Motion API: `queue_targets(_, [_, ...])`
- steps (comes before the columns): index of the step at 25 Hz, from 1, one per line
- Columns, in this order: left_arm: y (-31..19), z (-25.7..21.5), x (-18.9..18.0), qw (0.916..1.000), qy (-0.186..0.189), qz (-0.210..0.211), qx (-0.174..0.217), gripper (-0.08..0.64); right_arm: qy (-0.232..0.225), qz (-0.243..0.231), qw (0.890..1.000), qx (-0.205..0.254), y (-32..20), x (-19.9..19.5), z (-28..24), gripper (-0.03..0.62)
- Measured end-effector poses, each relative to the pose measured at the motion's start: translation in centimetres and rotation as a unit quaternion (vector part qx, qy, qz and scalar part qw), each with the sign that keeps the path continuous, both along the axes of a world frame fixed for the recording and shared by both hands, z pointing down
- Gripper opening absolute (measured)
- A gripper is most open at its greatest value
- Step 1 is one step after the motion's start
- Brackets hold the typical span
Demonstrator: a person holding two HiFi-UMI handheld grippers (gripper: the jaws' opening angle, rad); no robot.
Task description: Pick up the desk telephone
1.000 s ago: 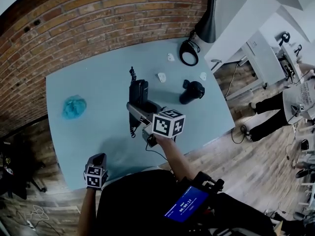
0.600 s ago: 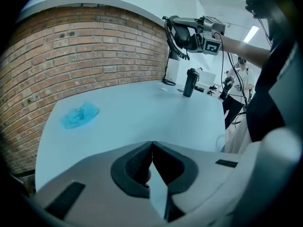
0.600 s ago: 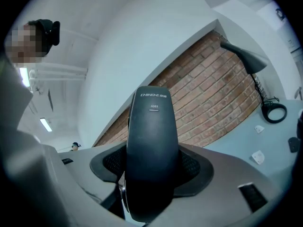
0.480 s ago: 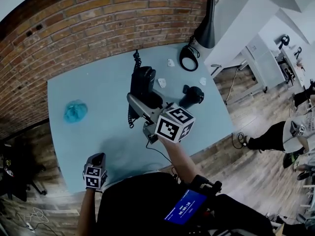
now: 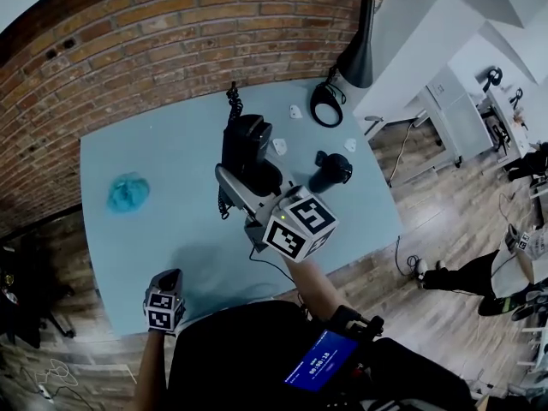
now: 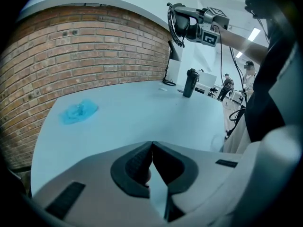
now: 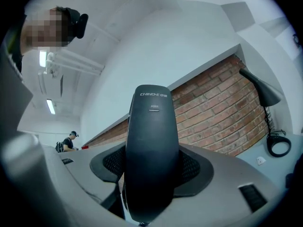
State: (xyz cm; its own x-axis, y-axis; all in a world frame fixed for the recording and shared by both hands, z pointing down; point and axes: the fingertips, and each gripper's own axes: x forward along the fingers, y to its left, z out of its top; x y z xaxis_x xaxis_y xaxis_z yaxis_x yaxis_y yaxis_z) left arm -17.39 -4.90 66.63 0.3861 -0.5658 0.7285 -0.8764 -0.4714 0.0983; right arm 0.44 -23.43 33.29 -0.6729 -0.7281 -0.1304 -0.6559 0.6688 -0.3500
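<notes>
The black desk telephone (image 5: pixel 246 148) hangs in the air above the pale blue table (image 5: pixel 154 144), its coiled cord (image 5: pixel 224 204) dangling. My right gripper (image 5: pixel 244 187) is shut on it; in the right gripper view the telephone (image 7: pixel 151 141) fills the gap between the jaws of my right gripper (image 7: pixel 151 167), both pads pressed on its sides. The left gripper view shows the telephone (image 6: pixel 182 22) held high. My left gripper (image 5: pixel 169 279) rests near the table's front edge, and there my left gripper (image 6: pixel 151 148) has its jaws shut on nothing.
A crumpled blue cloth (image 5: pixel 128 191) lies at the table's left. A black cylinder (image 5: pixel 332 169), small white pieces (image 5: pixel 279 146) and a black lamp (image 5: pixel 355 50) with a ring base (image 5: pixel 327 101) stand at the back right. People move on the wooden floor to the right.
My right gripper has risen with the telephone and rolled, so the telephone now sits higher over the table. My left gripper has stayed put.
</notes>
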Motion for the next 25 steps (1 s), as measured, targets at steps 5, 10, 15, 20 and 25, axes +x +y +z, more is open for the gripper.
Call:
queue_targets(5, [0.0, 0.0, -0.7, 1.0000, 0.001, -0.007, 0.001, 0.025, 0.023, 0.003, 1.000, 0.012, 0.5, -0.7, 1.0, 0.287])
queue_targets(10, [-0.2, 0.0, -1.4, 0.9999, 0.002, -0.013, 0.002, 0.025, 0.042, 0.005, 0.998, 0.036, 1.3, -1.2, 1.3, 0.287])
queue_targets(15, [-0.2, 0.2, -1.4, 0.9999, 0.002, -0.011, 0.001, 0.025, 0.062, 0.015, 0.997, 0.054, 1.9, -1.5, 1.9, 0.287])
queue_targets(20, [-0.1, 0.3, -1.3, 0.9999, 0.006, -0.010, -0.001, 0.025, 0.065, 0.023, 0.996, 0.049, 2.3, -1.2, 3.2, 0.287])
queue_targets(25, [-0.1, 0.3, -1.1, 0.9999, 0.009, -0.012, 0.000, 0.025, 0.086, 0.035, 0.994, 0.058, 2.6, -0.7, 4.5, 0.287])
